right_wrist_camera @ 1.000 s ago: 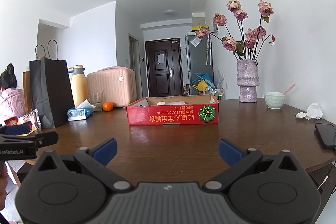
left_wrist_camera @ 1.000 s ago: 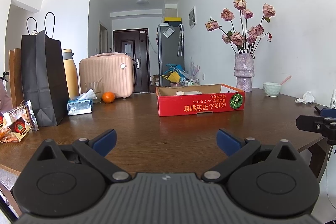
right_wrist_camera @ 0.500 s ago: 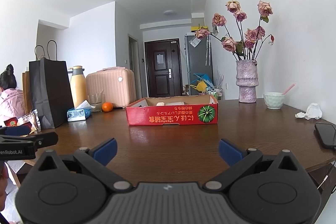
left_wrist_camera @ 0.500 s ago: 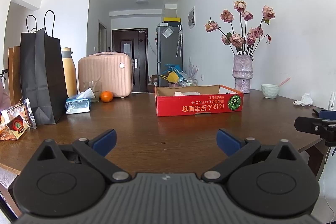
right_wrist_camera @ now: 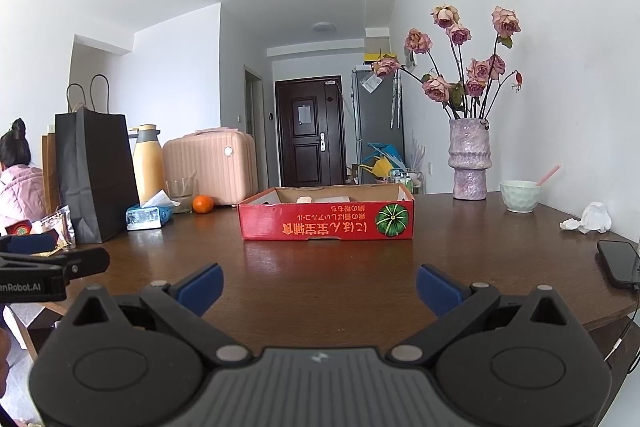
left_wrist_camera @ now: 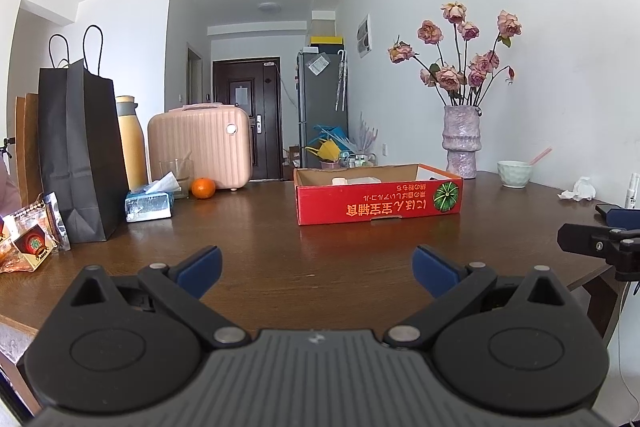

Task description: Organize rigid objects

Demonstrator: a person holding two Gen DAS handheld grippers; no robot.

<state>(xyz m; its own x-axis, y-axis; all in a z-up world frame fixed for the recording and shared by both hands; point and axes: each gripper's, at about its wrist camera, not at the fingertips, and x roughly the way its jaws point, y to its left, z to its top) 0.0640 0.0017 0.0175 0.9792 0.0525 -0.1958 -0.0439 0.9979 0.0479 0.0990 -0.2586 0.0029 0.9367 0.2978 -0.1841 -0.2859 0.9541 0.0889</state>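
Observation:
A shallow red cardboard box (left_wrist_camera: 378, 201) (right_wrist_camera: 326, 221) with a pumpkin print sits mid-table, pale items inside it. My left gripper (left_wrist_camera: 317, 269) hovers open over the near table edge, nothing between its blue fingertips (left_wrist_camera: 200, 265). My right gripper (right_wrist_camera: 319, 287) is likewise open and empty, well short of the box. An orange (left_wrist_camera: 203, 187) (right_wrist_camera: 202, 204), a tissue pack (left_wrist_camera: 149, 205), a yellow flask (left_wrist_camera: 130, 143) and a green bowl (left_wrist_camera: 515, 173) (right_wrist_camera: 519, 195) stand around the table.
A black paper bag (left_wrist_camera: 82, 155), snack packets (left_wrist_camera: 34, 241) and a pink case (left_wrist_camera: 200, 147) crowd the left. A vase of roses (right_wrist_camera: 469, 159), crumpled tissue (right_wrist_camera: 592, 218) and a phone (right_wrist_camera: 619, 263) lie right. A person in pink (right_wrist_camera: 18, 187) sits far left.
Both grippers have drifted slightly back and upward; the scene looks a touch farther. Nothing on the table moved and both stay open.

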